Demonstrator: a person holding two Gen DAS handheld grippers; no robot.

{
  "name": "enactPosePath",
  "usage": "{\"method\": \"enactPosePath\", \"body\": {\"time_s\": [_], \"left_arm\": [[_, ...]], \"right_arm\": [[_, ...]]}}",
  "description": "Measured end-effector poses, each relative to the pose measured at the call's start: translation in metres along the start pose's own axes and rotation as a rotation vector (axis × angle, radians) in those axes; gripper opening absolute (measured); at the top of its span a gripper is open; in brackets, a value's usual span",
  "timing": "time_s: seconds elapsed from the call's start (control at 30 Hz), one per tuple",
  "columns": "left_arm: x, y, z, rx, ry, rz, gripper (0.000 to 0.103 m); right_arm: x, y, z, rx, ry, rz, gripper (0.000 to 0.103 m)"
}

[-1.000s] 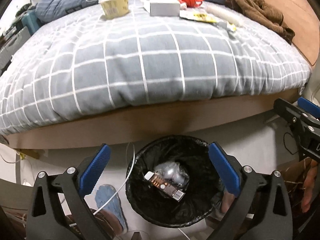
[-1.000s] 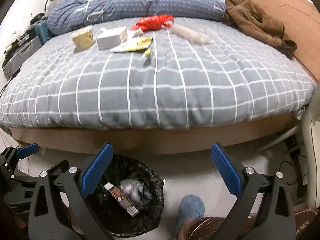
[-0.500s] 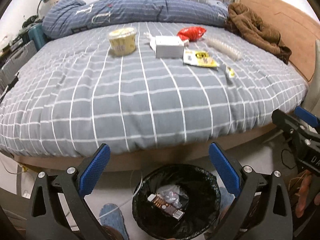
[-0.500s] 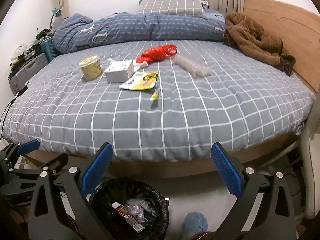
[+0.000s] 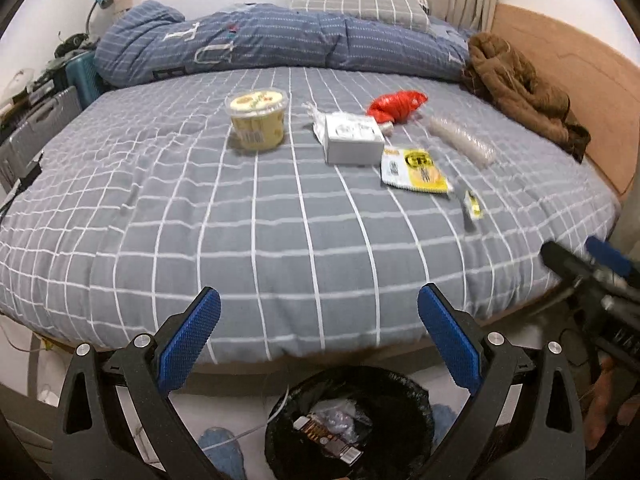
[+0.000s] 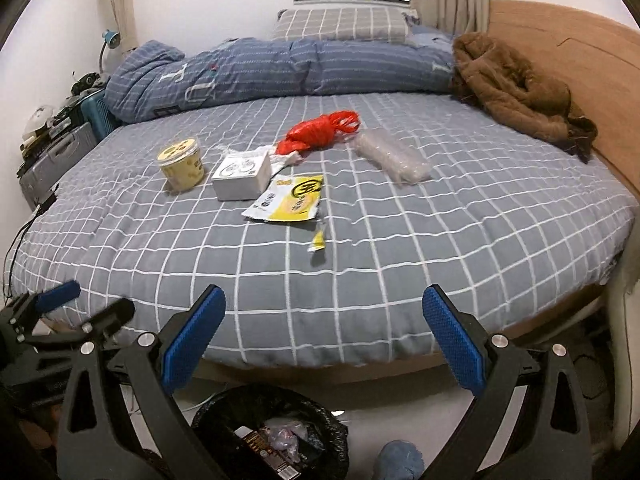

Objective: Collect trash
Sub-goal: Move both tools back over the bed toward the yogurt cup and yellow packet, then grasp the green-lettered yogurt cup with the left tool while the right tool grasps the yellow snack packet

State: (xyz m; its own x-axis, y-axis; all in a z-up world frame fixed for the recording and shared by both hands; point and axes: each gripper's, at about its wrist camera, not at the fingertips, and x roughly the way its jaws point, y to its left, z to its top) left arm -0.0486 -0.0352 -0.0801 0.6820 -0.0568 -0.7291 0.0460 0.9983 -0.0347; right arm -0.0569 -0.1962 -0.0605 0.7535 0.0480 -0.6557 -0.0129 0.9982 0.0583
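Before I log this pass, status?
Both grippers, left and right, open, empty. Tub, box, wrappers on bed; bin below. Nothing blocking.

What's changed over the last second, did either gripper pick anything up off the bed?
No pickup. Both the left gripper and right gripper have lifted from over the trash bin and tilted up toward the bed; both are open and empty. The yellow tub, white box, yellow packet, red bag and clear plastic lie where they were.
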Motion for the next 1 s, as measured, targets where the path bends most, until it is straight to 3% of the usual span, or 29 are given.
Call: {"method": "enactPosePath", "body": {"time_s": [0.5,1.0], "left_arm": [[0.060,0.045,0.078,-0.046,-0.016,0.082,0.097],[0.127,0.071,0.134,-0.074,-0.001,0.089,0.097]], "right_arm": [[0.055,0.010,0.050,-0.019,0.012,0.009,0.095],[0.135,0.044,0.081,-0.071,0.096,0.025,0.095]]}}
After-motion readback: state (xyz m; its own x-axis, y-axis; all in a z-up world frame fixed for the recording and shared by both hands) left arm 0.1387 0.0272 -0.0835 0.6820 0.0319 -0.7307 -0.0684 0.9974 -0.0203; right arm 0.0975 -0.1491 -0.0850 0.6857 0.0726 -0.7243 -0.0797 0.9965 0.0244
